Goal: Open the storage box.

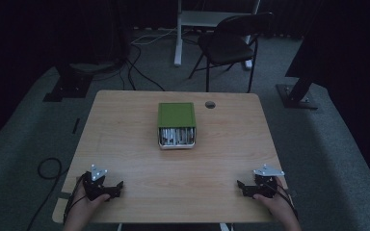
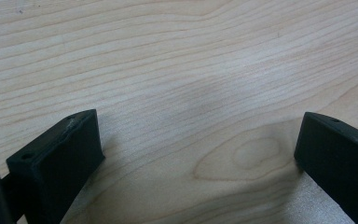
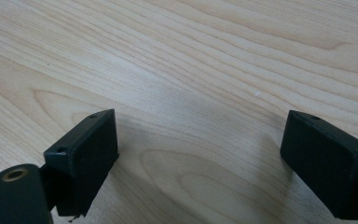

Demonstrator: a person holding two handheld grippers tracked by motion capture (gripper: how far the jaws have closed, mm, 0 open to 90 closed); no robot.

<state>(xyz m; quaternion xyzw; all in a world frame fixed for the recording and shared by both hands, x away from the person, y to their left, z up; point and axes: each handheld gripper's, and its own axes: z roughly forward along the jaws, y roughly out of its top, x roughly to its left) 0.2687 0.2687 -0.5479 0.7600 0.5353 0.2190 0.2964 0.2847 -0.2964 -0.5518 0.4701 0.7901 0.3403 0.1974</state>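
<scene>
While both rest on the table, left gripper and right gripper jaws gape empty.

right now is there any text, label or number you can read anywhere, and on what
None can be read.
Green box: plain lid, no print visible; the silvery contents at its open front are too small and dim to show any marking.
Left gripper and right gripper: black jaws, open, no lettering visible.
Table: bare wood grain, no sign or sticker.
</scene>
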